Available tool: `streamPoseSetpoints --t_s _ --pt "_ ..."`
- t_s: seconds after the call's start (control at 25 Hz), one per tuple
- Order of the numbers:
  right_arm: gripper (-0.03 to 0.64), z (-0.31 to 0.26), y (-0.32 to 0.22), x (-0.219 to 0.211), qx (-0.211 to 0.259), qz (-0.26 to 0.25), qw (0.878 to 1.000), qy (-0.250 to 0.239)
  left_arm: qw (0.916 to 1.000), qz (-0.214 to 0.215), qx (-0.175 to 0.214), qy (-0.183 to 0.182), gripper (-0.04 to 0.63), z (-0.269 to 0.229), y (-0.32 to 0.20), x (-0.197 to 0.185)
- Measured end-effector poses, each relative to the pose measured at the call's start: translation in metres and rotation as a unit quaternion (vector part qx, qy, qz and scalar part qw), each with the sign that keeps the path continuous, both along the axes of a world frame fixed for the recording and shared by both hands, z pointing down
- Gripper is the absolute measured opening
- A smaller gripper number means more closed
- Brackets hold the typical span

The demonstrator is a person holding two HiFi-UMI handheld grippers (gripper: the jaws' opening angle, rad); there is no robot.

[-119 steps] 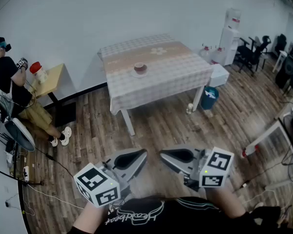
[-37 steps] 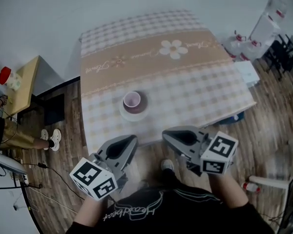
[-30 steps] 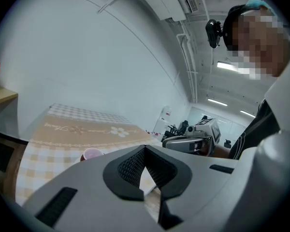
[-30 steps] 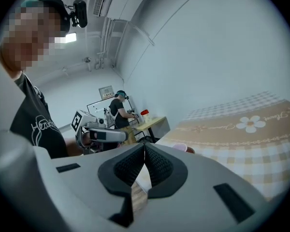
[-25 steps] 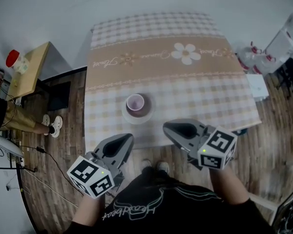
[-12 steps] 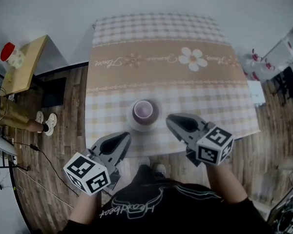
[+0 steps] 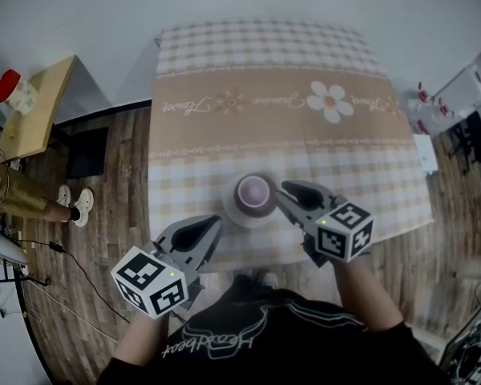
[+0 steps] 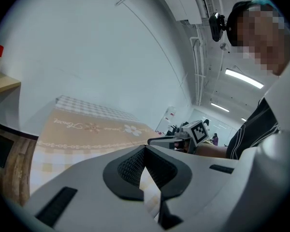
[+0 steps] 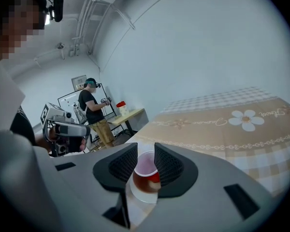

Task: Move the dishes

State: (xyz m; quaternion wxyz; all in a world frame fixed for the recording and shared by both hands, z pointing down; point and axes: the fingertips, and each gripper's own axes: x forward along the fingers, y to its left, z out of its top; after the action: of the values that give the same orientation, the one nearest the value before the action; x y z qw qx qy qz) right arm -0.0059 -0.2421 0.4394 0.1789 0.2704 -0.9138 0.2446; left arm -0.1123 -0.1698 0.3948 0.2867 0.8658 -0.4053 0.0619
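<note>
A purple-lined cup (image 7: 255,191) stands on a white saucer (image 7: 234,212) near the front of a checked tablecloth table (image 7: 305,143). My right gripper (image 7: 287,189) is open, and its tips are just right of the cup. In the right gripper view the cup (image 9: 146,170) and saucer (image 9: 142,196) show in the gap between the jaws, a little ahead of the right gripper (image 9: 145,149). My left gripper (image 7: 212,224) hovers at the table's front edge, left of the saucer. In its own view the left gripper (image 8: 145,149) is shut with nothing in it.
A small wooden side table (image 7: 36,115) with a red-lidded jar (image 7: 10,91) stands to the left. A person (image 9: 93,111) stands by that table. Shoes (image 7: 74,203) and cables lie on the wood floor. Water bottles (image 7: 429,107) sit at the right.
I have come up to the table. My right gripper has moved forward to the cup's right side. The left gripper has stayed at the front edge.
</note>
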Motion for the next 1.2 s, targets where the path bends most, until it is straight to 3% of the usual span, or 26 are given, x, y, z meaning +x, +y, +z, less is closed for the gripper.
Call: streamPoseSetpoints --t_s 0.52,1.2 --pt "0.1 0.068 -0.024 -0.018 -0.048 0.032 0.997 0.049 0.9996 0.007 -0.027 0.006 -0.005 0.029 -0.015 -0.022" --pt "0.037 0.084 -0.025 -0.024 -0.074 0.045 0.993 0.076 0.9996 -0.002 -0.027 0.012 -0.005 0.033 -0.022 -0.032"
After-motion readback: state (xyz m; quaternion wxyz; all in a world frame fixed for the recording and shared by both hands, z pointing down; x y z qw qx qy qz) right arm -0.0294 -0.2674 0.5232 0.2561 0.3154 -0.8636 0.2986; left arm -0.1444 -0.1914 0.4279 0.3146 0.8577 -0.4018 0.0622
